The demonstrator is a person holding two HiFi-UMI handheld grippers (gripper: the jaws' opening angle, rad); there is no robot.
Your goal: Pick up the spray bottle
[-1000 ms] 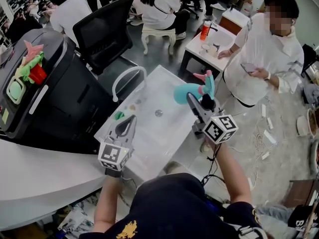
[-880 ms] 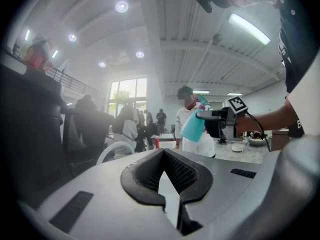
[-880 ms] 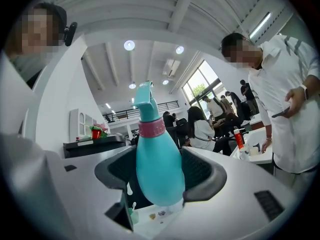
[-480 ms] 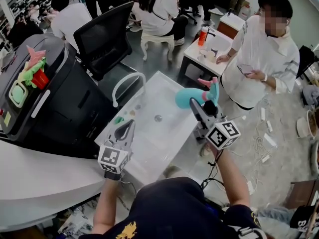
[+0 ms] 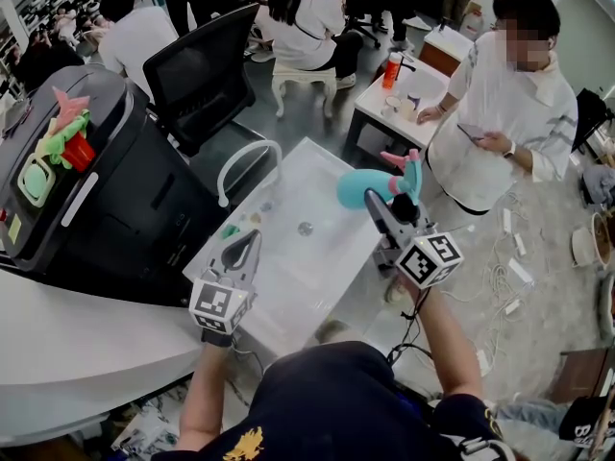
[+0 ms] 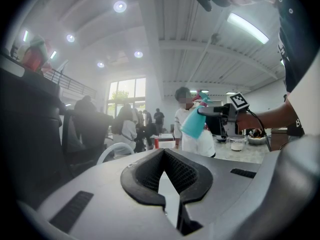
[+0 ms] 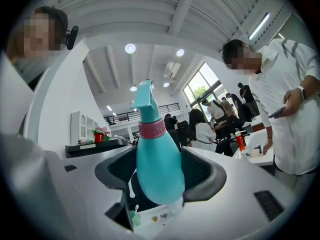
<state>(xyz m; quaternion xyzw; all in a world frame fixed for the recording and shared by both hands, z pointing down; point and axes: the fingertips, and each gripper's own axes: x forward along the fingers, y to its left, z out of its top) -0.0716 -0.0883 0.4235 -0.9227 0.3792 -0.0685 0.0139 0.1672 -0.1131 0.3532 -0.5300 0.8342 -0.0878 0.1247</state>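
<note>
Teal pear-shaped spray bottle (image 7: 157, 159), pink collar, pinched between right gripper (image 7: 160, 176) ribbed pads above white basin (image 5: 317, 257); left gripper (image 6: 170, 181) pressed together, empty.

Bright, even indoor light from round ceiling lamps (image 6: 119, 6) and a glaring window (image 6: 126, 91); both gripper views bulge and blacken toward their edges, foreground soft.
</note>
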